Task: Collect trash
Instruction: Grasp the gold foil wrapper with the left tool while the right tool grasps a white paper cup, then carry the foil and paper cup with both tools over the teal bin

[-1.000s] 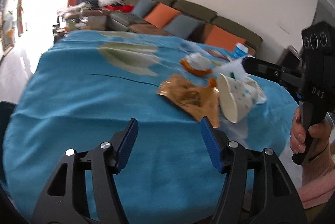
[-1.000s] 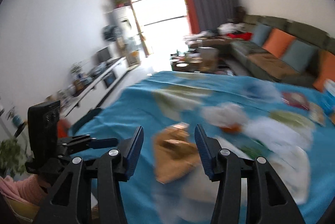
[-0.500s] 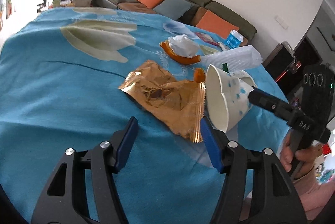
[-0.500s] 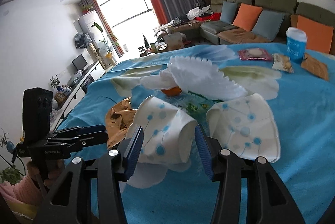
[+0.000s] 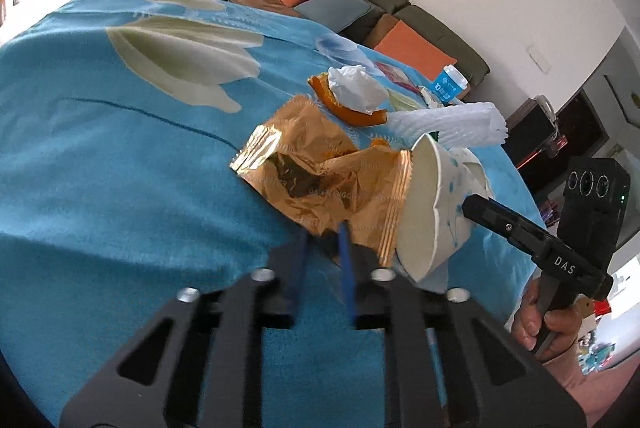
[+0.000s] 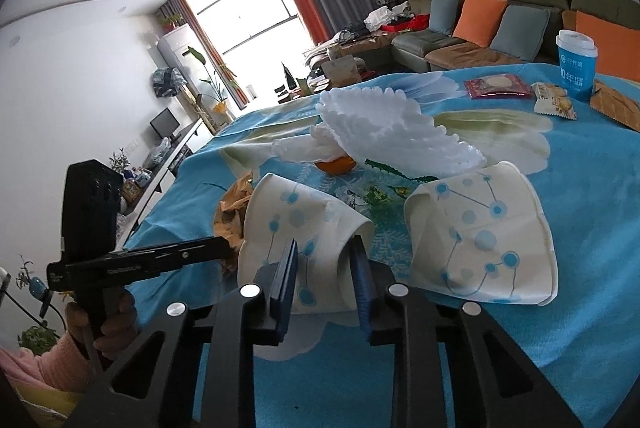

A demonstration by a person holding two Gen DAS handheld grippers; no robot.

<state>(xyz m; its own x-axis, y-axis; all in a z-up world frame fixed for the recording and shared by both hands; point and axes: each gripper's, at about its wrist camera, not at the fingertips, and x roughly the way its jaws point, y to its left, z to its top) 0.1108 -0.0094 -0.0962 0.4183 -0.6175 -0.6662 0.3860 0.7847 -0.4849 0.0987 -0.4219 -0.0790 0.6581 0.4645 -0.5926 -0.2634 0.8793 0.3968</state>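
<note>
- "DAS" stands in white letters on the black right hand-held gripper [image 5: 468,206].
- A large "10" shows on the blue lidded cup [image 5: 450,83]; its remaining characters are unreadable.

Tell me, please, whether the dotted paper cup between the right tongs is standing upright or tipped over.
Tipped over: the paper cup lies on its side on the blue cloth, its open mouth facing sideways toward the gold wrapper.

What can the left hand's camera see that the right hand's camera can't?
Only the left wrist view shows the whole gold wrapper, the left gripper closing on its edge, and the crumpled tissue. Only the right wrist view shows a second flattened paper cup and the window. Both show the dotted paper cup in the closing right gripper, and the blue cloth.
</note>
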